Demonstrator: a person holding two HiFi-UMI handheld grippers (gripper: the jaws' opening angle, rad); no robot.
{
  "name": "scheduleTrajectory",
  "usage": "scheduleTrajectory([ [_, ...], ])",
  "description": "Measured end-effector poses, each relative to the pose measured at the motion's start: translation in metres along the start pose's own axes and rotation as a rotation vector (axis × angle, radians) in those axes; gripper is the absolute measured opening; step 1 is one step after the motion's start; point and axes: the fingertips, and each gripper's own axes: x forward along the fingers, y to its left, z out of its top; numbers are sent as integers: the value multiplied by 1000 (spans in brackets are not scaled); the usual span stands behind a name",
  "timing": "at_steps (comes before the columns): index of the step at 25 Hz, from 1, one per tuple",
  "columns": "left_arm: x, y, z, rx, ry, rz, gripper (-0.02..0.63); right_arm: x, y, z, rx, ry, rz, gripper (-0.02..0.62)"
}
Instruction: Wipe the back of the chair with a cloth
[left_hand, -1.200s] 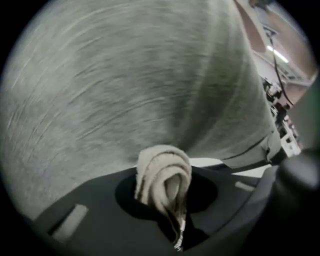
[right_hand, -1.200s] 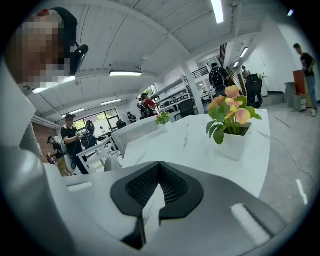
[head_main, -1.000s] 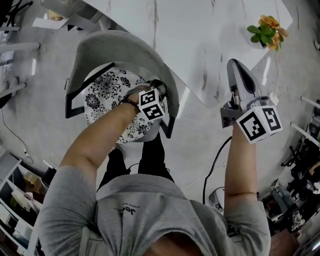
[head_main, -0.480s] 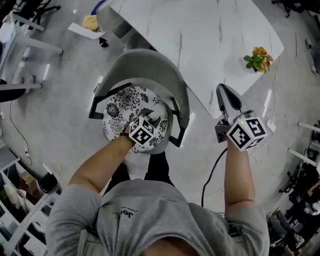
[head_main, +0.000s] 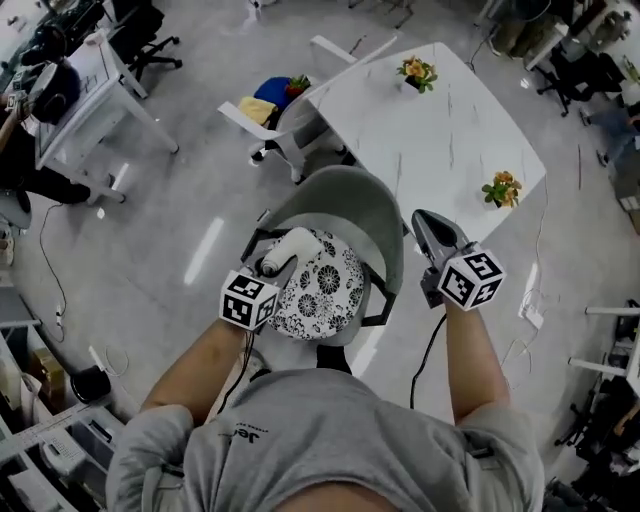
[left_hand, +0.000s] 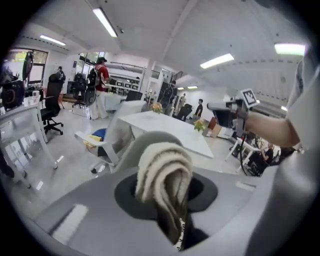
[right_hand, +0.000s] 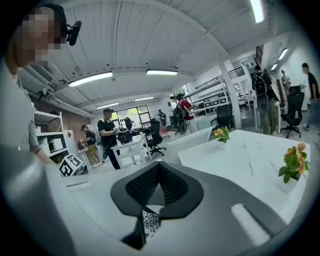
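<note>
The chair has a curved grey back (head_main: 345, 195) and a black-and-white patterned seat cushion (head_main: 322, 290); it stands below me in the head view. My left gripper (head_main: 272, 262) is over the seat's left front, shut on a rolled white cloth (head_main: 293, 243). In the left gripper view the cloth (left_hand: 162, 172) bulges up between the jaws of the left gripper (left_hand: 167, 192), with the chair back (left_hand: 131, 147) just behind it. My right gripper (head_main: 427, 222) hovers right of the chair back. In its own view the right gripper (right_hand: 159, 164) is shut and holds nothing, with the cushion (right_hand: 150, 221) below.
A white marble-look table (head_main: 440, 130) with two small flower pots (head_main: 417, 70) (head_main: 500, 187) stands just beyond the chair. A second white chair holding blue and yellow items (head_main: 268, 105) is at the far left. A black cable (head_main: 428, 340) trails on the floor. People and desks (right_hand: 116, 142) are farther off.
My view has pulled back and up, so the chair looks smaller. The left gripper has moved with the cloth from the seat's right side to its left front. The right gripper stays right of the chair.
</note>
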Motion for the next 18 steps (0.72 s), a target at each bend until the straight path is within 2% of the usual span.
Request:
scheduleTrajectory([
  [3, -69, 23, 34, -52, -112, 30, 144, 18, 54, 25, -12, -20, 53, 2],
  [8, -185, 61, 79, -59, -265, 110, 144, 47, 140, 65, -18, -57, 142, 2],
  [13, -285, 82, 99, -73, -374, 184, 144, 60, 213, 94, -85, -58, 212, 2],
  [18, -350, 87, 110, -69, -459, 231, 144, 68, 271, 116, -155, -57, 294, 2],
])
